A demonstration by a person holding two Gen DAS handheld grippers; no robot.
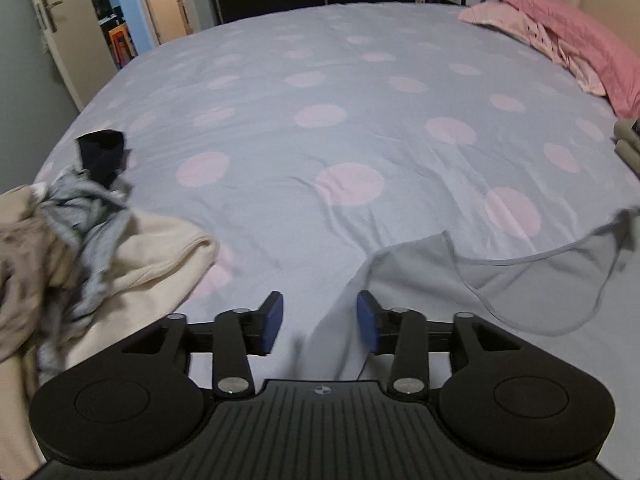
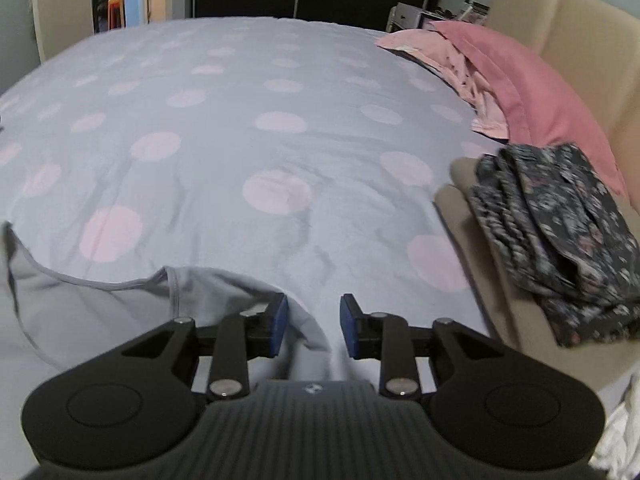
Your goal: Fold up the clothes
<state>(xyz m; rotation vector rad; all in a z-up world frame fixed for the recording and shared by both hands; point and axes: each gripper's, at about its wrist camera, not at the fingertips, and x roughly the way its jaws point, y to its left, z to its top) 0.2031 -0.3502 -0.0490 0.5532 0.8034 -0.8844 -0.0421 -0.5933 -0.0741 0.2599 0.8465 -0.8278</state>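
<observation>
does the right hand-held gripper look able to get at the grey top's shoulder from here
Probably yes: the right hand-held gripper is open, and the grey top lies flat on the bedspread just ahead of its left finger, with nothing between.

pale grey thin cotton garment (image 1: pixel 520 280): cut off at 3 o'clock, blurred | rumpled beige-and-grey laundry pile (image 1: pixel 60 240): cut off at 9 o'clock
</observation>
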